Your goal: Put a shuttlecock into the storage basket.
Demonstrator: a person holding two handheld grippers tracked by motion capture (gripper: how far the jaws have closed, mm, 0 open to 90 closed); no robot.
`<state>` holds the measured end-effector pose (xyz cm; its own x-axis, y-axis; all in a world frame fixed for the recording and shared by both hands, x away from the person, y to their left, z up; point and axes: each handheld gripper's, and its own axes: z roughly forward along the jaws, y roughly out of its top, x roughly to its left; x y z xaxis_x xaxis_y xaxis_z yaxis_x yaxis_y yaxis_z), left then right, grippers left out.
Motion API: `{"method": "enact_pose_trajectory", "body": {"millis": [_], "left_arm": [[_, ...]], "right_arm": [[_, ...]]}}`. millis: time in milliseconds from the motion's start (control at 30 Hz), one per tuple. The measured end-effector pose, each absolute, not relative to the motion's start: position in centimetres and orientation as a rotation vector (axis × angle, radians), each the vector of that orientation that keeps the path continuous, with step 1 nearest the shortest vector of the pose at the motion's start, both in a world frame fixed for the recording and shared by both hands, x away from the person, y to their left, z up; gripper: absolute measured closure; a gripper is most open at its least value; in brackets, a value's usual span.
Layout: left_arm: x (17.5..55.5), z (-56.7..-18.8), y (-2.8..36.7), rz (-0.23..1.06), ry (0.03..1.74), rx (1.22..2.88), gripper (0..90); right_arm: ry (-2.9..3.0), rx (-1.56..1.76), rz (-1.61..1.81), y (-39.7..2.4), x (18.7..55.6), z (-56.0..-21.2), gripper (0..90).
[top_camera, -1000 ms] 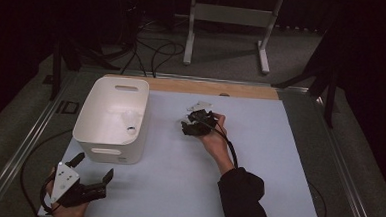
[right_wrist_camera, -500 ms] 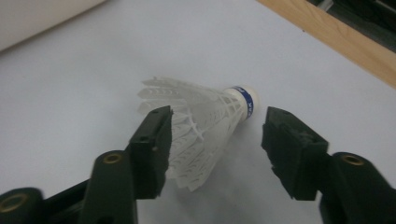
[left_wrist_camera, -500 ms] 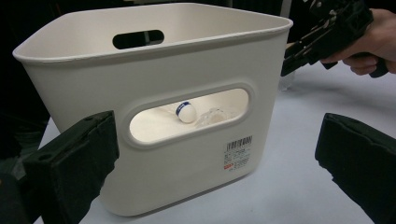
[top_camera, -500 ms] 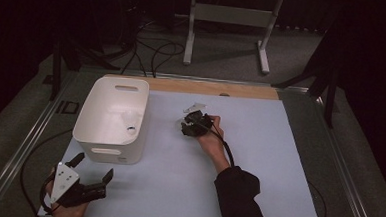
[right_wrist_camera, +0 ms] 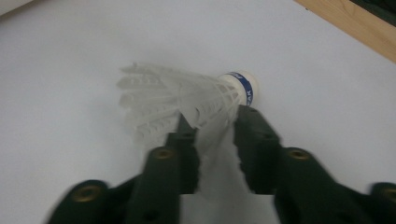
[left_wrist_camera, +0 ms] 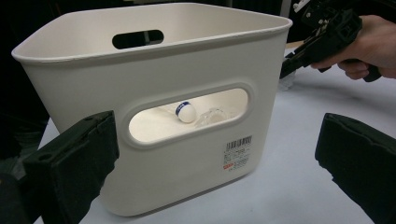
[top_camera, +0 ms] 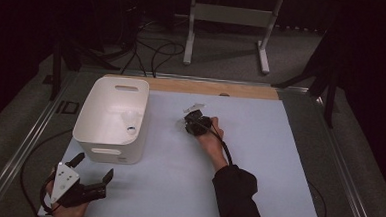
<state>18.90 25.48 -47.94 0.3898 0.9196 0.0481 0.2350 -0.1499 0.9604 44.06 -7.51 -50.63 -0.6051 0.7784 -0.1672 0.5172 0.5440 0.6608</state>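
The right gripper (right_wrist_camera: 215,128) has just been closing on a shuttlecock (right_wrist_camera: 187,100) lying on the table (top_camera: 258,157) well right of the bin (top_camera: 111,119). Its jaws now pinch the plastic skirt near the cork — a soft spot, so squeeze gently and lift straight up before swinging to the bin, where another shuttlecock (left_wrist_camera: 186,111) already lies. The left gripper (top_camera: 84,178) rests by the bin's near side, jaws wide and empty.

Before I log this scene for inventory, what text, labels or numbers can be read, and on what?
Bin sticker: barcode with small print, too small to read.
Shuttlecock blue band: lettering, too blurred to read.
Shuttlecock in the bin: blue band, no legible text.
Nothing can be quoted.
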Motion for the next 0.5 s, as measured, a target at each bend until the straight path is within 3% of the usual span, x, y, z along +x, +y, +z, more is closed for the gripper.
{"method": "enact_pose_trajectory", "body": {"millis": [200,500], "left_arm": [[18.9,-47.94,25.48,0.847,1.041,1.634,0.2],[18.89,-47.95,25.5,0.847,1.044,1.632,0.2]], "right_arm": [[2.319,1.072,0.805,-7.9,44.18,-50.39,87.8],[2.32,1.091,0.858,-8.34,43.94,-49.76,88.9]]}}
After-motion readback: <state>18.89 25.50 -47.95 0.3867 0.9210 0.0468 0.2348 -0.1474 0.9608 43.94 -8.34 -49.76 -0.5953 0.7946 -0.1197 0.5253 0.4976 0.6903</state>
